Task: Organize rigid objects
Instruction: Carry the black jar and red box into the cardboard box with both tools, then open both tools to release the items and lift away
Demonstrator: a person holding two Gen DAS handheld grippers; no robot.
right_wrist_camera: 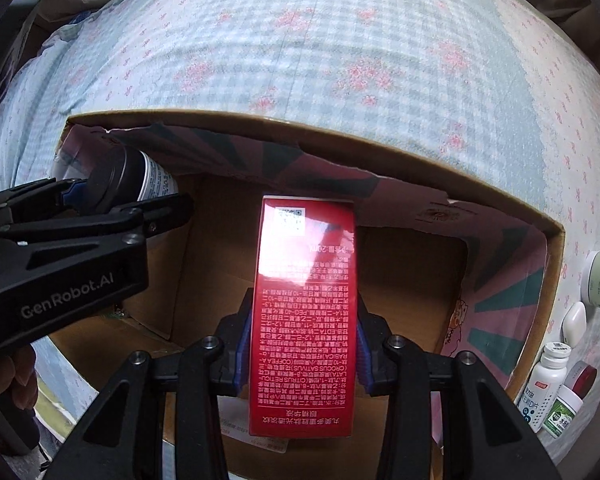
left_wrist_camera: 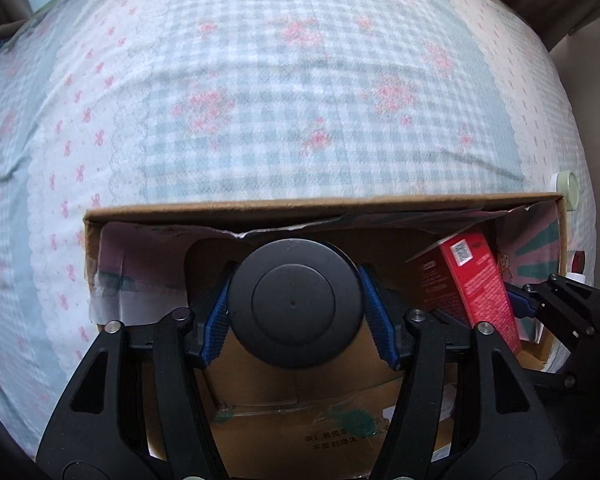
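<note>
Over the open brown cardboard box (right_wrist_camera: 556, 236), the left gripper (left_wrist_camera: 294, 312) clamps a black-capped round jar (left_wrist_camera: 294, 300) at nine o'clock while the right gripper (right_wrist_camera: 302, 344) grips a tall red carton (right_wrist_camera: 304, 320); placing is underway, and next each likely lowers and releases.

A bed (left_wrist_camera: 300, 92) covered by a blue-checked sheet (right_wrist_camera: 340, 40) with pink flowers; brown curtain (left_wrist_camera: 580, 4), perhaps, at the blurred upper corners.
</note>
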